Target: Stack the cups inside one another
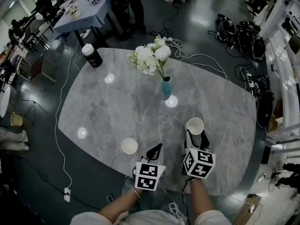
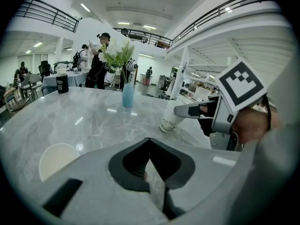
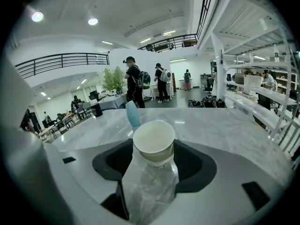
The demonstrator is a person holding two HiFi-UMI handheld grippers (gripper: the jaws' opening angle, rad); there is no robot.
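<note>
Two white paper cups stand on the grey marble table point(image 1: 108, 107). One cup point(image 1: 129, 146) point(image 2: 58, 159) sits near the front edge, just left of my left gripper point(image 1: 157, 147) point(image 2: 149, 142), whose jaws meet at the tips with nothing between them. The other cup point(image 1: 195, 125) point(image 3: 153, 142) point(image 2: 168, 119) stands upright on the table between the wide-spread jaws of my right gripper point(image 1: 195, 135) point(image 3: 153, 154). Its sides sit very close to the pads, and I see no squeeze on it. The two cups are apart, about a hand's width of table between them.
A blue vase point(image 1: 166, 87) with white flowers point(image 1: 151, 55) stands mid-table behind the cups. A black tumbler with a white lid point(image 1: 92, 56) is at the far left edge. Cables and bags lie on the floor beyond, and people stand in the background.
</note>
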